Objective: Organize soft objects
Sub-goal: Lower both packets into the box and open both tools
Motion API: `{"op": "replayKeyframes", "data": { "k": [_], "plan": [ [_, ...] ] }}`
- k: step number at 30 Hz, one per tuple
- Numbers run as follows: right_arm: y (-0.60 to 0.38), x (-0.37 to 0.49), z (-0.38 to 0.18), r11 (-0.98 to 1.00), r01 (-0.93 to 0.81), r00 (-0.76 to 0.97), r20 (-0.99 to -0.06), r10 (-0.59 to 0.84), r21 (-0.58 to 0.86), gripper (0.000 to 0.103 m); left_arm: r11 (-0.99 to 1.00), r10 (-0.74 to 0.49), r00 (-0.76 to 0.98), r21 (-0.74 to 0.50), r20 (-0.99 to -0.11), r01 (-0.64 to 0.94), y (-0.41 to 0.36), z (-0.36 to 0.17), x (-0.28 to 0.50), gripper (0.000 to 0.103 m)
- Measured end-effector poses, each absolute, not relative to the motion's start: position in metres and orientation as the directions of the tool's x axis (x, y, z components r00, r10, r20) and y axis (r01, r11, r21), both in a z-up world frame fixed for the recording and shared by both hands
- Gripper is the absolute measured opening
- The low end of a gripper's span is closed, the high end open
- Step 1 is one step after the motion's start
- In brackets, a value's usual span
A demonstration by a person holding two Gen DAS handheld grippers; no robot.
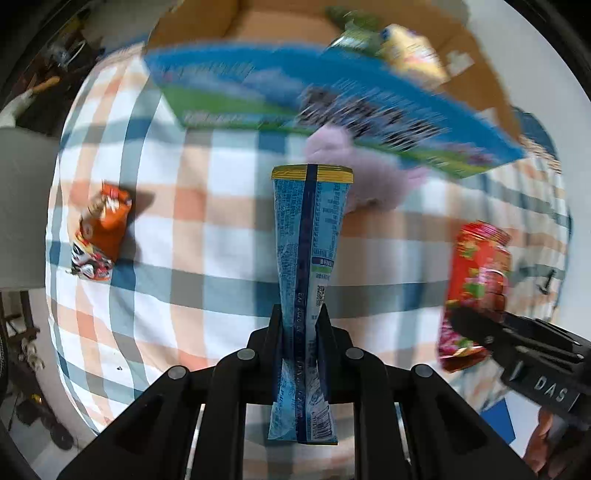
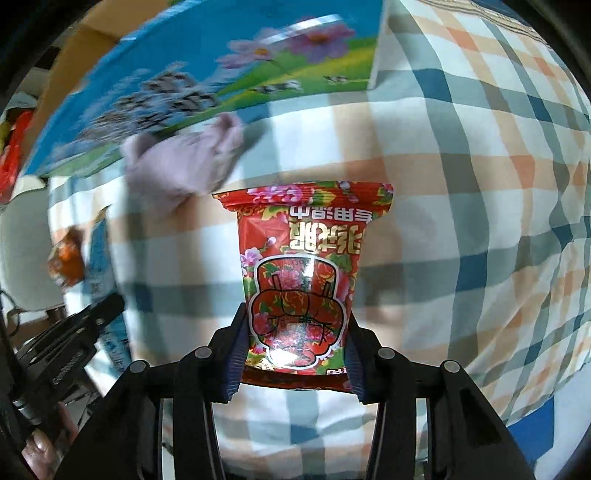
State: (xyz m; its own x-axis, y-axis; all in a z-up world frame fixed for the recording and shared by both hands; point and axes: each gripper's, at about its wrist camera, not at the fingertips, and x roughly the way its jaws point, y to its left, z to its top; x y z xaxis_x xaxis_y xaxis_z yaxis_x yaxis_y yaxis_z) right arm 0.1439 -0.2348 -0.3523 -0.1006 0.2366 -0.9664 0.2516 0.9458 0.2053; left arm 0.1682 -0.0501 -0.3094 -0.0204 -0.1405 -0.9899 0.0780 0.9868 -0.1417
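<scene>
My left gripper (image 1: pixel 301 314) is shut on a light blue snack packet (image 1: pixel 308 236) held edge-on above the checked cloth. My right gripper (image 2: pixel 295 321) is shut on a red flowered packet (image 2: pixel 301 266); it also shows at the right of the left wrist view (image 1: pixel 476 280). A lilac soft cloth (image 1: pixel 369 173) lies by the blue printed box (image 1: pixel 332 99), also seen in the right wrist view (image 2: pixel 184 162). An orange snack packet (image 1: pixel 99 232) lies on the cloth at the left.
The open cardboard box (image 1: pixel 472 74) behind the blue box holds a green packet (image 1: pixel 354 33) and a yellow packet (image 1: pixel 410 51). The checked cloth (image 2: pixel 461 221) covers the surface. Clutter stands on the floor at the left (image 1: pixel 33 354).
</scene>
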Motion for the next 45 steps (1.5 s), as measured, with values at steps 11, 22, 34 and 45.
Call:
{"op": "replayKeyframes", "data": {
  "k": [11,22,34,45],
  "plan": [
    [-0.232,0.162,-0.237,0.938,0.152,0.062,-0.950,0.305,0.311,0.047,0.968,-0.207,0.145,-0.181,-0.967,0.175,-0.065,-0.212,0.202,0.013],
    [-0.225,0.221,-0.184,0.946,0.109,0.133,-0.947,0.291,0.306,0.047,0.970,-0.178,0.195,-0.138,-0.965,0.202,-0.078,-0.191,0.302,0.013],
    [-0.244,0.324,-0.220,0.967,0.154,0.041,-0.979,0.199,0.203,0.047,0.979,-0.084,0.055,-0.072,-0.995,0.191,-0.083,-0.246,0.436,0.013],
    [-0.255,0.375,-0.319,0.968,0.215,-0.122,-0.980,0.156,0.127,0.047,0.981,-0.029,-0.125,-0.052,-0.992,0.184,-0.088,-0.343,0.500,0.013]
  ]
}}
